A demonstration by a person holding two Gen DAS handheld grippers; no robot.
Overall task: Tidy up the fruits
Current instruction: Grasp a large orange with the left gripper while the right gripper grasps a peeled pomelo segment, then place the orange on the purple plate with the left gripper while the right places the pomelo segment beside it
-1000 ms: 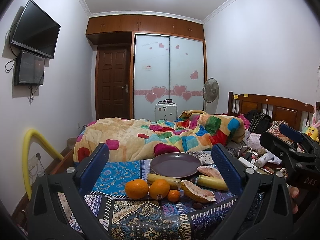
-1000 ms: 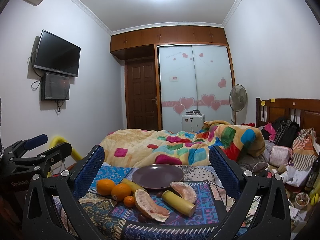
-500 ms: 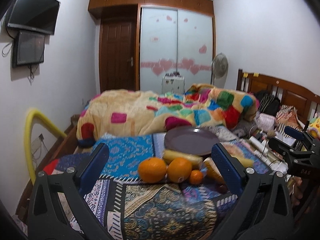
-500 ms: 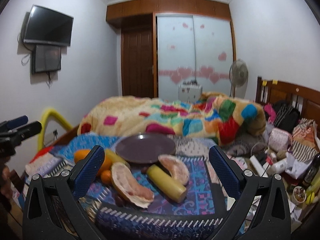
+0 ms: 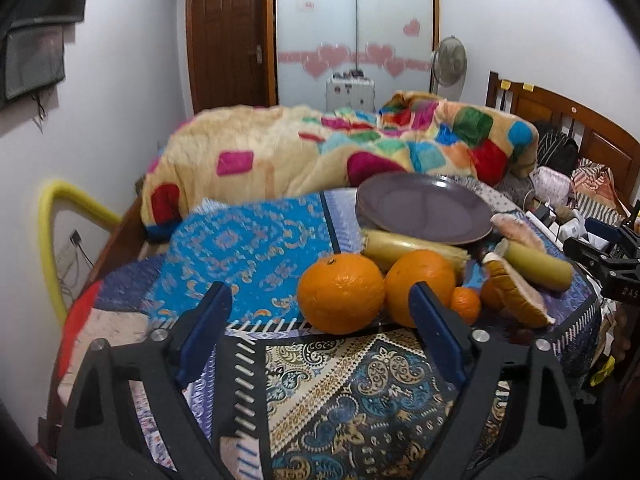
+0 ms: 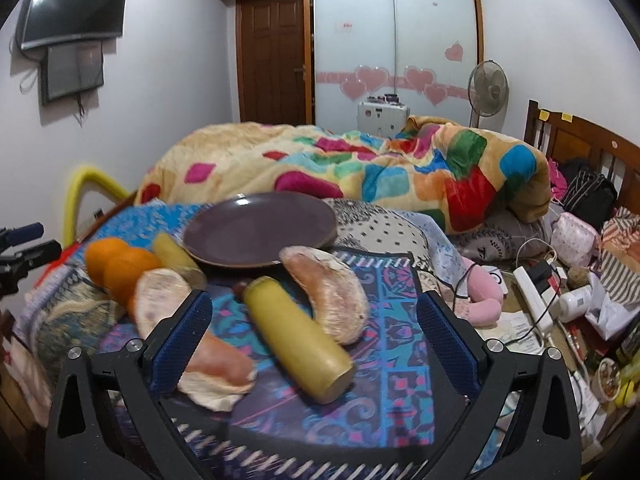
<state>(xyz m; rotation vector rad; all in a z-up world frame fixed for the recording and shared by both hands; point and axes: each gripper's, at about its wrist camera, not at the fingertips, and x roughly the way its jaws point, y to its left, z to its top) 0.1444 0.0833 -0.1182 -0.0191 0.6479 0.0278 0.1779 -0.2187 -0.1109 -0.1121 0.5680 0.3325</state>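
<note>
Nearby, glossy dimpled orange, green stem nub, beyond closing, empty left gripper; right gripper likewise.

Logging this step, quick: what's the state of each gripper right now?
Left gripper: open and closing, empty; the big orange sits just beyond its fingers.
Right gripper: open and closing, empty; the yellow cylinder lies between its fingers, untouched.

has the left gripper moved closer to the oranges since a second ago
Yes. The left gripper came forward and down toward the oranges; the wardrobe slid up.
</note>
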